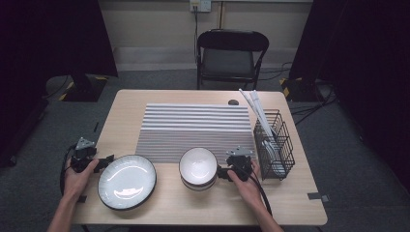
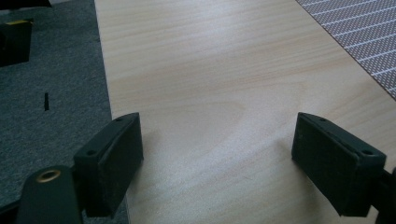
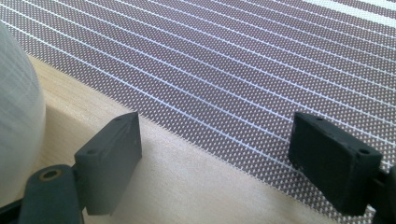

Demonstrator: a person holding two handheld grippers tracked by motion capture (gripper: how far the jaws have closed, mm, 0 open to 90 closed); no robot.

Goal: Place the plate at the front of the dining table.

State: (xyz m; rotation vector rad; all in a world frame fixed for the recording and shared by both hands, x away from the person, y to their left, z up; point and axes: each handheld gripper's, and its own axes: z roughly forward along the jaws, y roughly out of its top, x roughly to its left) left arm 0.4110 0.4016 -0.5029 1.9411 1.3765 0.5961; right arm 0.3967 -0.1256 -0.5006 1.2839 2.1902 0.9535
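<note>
Left of the striped mat [image 1: 196,131], the left gripper [image 1: 102,162] sits just beside the plate [image 1: 127,181], jaws spread over bare tabletop [image 2: 210,93] — plate outside its own view. The right gripper [image 1: 221,171], also spread and empty, sits just right of the stacked bowls [image 1: 198,167] — one blurred bowl edge cut off in its view.

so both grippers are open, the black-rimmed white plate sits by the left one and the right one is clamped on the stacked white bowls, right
Not quite: the right gripper holds nothing. The right gripper view shows its jaws apart over bare wooden table and striped grey mat, the stacked white bowls just beside it. The rest stands: left gripper open, black-rimmed white plate beside it.
</note>
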